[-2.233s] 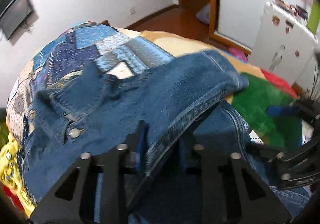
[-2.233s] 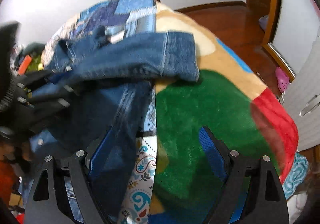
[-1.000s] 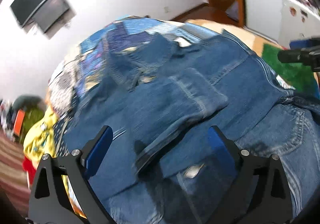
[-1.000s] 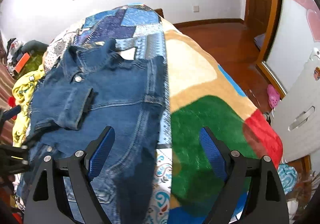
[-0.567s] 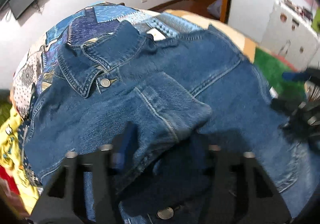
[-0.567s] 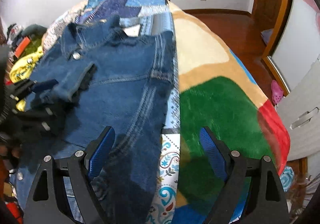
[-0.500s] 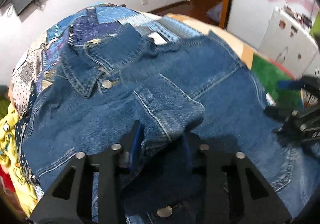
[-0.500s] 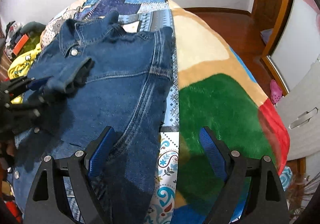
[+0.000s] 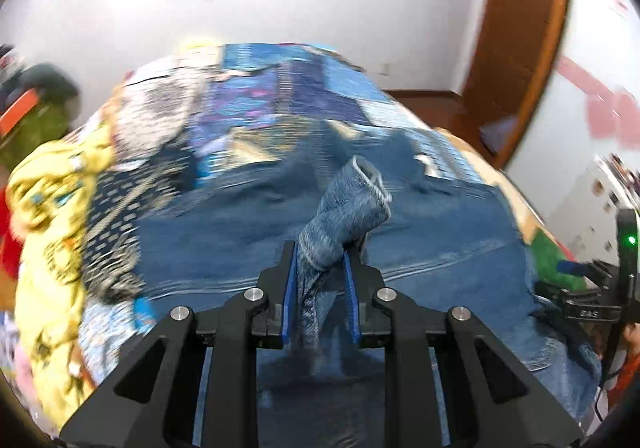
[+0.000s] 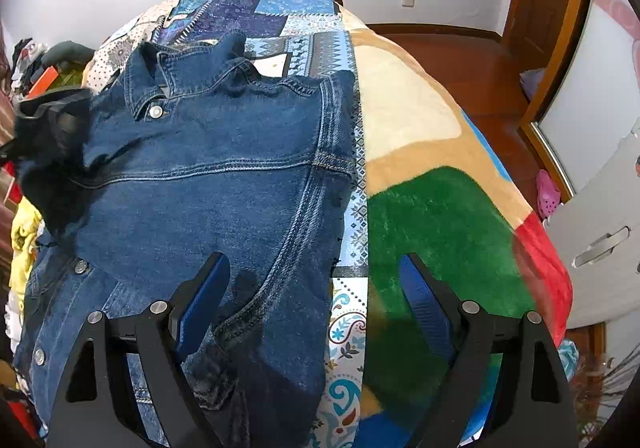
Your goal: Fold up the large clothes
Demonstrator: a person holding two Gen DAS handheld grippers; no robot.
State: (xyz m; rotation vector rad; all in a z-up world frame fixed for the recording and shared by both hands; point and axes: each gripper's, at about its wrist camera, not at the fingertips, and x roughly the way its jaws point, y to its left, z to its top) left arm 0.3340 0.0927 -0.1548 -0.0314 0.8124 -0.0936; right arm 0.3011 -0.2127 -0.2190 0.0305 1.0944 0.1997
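Note:
A dark blue denim jacket (image 10: 208, 184) lies spread on the bed, collar toward the far end; it also shows in the left wrist view (image 9: 420, 244). My left gripper (image 9: 320, 260) is shut on the jacket's sleeve cuff (image 9: 348, 200), which stands up bunched between the blue pads, lifted above the jacket. In the right wrist view the left gripper is a dark blur (image 10: 48, 136) at the jacket's left edge. My right gripper (image 10: 314, 284) is open and empty above the jacket's lower right edge.
The bed has a patchwork blanket (image 10: 420, 136) with blue, beige, green and red areas. Yellow cloth (image 9: 44, 216) is piled at the bed's left side. A white cabinet (image 10: 604, 232) and a wooden door frame (image 10: 560, 32) stand to the right.
My left gripper has closed on the sleeve cuff and lifted it off the jacket toward the left. My right gripper stays open in about the same place.

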